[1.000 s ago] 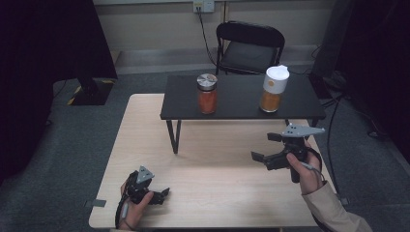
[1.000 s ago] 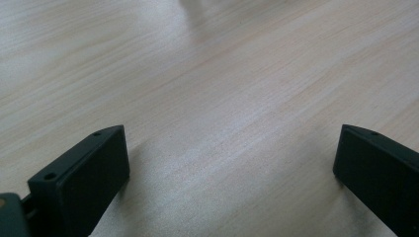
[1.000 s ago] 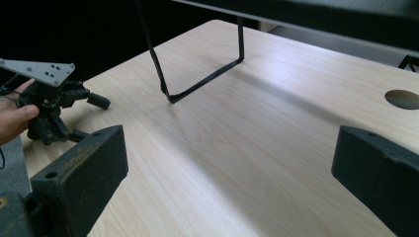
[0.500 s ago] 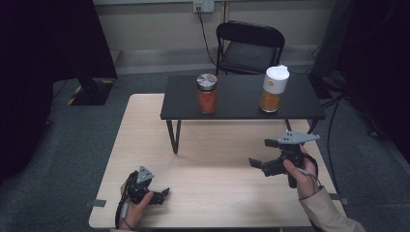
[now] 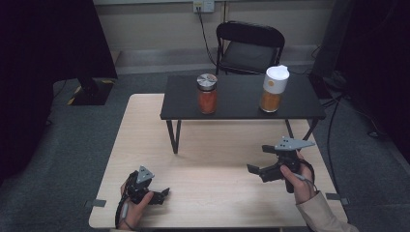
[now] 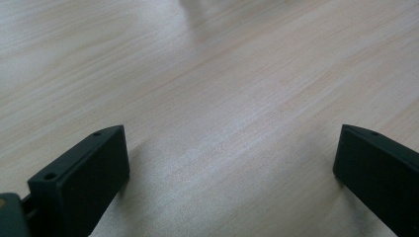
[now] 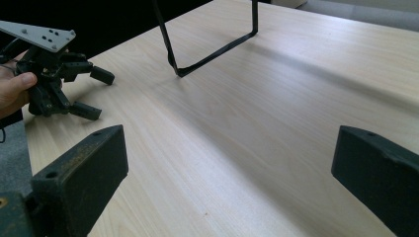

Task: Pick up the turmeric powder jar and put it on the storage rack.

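Two jars stand on a low black table [image 5: 237,112]: one with a silver lid and red-orange contents [image 5: 207,94], one with a white lid and orange contents [image 5: 273,91]. My left gripper [image 5: 162,195] rests low at the front left of the wooden table [image 5: 217,145], open, with bare wood between its jaws [image 6: 232,163]. My right gripper [image 5: 259,158] is held at the front right, pointing left, open and empty [image 7: 227,168]. Along its jaws I see the left gripper [image 7: 101,94] in a hand across the wood.
A black folding chair [image 5: 249,46] stands behind the tables. Thin black frame legs [image 7: 207,47] of the low table stand on the wood. Cables run on the grey floor at the right [image 5: 333,111]. Dark curtains hang at both sides.
The right gripper has moved a little toward the table's front edge and lower. The left gripper has stayed where it was.
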A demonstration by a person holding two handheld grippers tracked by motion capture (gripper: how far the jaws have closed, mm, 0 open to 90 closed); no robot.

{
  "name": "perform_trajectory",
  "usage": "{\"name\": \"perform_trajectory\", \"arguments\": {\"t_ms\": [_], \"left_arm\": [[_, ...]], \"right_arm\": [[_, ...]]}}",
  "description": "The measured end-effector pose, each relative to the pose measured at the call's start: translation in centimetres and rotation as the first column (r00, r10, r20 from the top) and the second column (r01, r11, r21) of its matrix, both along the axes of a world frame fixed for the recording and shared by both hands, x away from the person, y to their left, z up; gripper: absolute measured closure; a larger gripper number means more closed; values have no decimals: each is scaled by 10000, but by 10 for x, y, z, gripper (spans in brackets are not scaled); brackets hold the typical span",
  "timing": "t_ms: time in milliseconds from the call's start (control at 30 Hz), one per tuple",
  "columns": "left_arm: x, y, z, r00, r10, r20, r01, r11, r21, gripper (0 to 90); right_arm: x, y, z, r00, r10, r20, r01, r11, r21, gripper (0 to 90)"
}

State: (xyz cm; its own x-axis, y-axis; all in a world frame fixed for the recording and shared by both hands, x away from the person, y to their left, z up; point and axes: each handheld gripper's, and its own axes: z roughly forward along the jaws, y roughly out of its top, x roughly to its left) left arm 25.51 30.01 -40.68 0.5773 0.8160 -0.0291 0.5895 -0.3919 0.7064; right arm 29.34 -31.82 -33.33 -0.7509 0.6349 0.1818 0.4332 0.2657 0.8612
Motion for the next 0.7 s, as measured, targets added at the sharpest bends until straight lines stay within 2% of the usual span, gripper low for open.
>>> {"name": "perform_trajectory", "arguments": {"t_ms": [700], "left_arm": [[0,0,0,10000,-1,-2,1,10000,2,0]], "right_arm": [[-6,-3,-22,10000,36,-74,-39,9995,-306,1]]}}
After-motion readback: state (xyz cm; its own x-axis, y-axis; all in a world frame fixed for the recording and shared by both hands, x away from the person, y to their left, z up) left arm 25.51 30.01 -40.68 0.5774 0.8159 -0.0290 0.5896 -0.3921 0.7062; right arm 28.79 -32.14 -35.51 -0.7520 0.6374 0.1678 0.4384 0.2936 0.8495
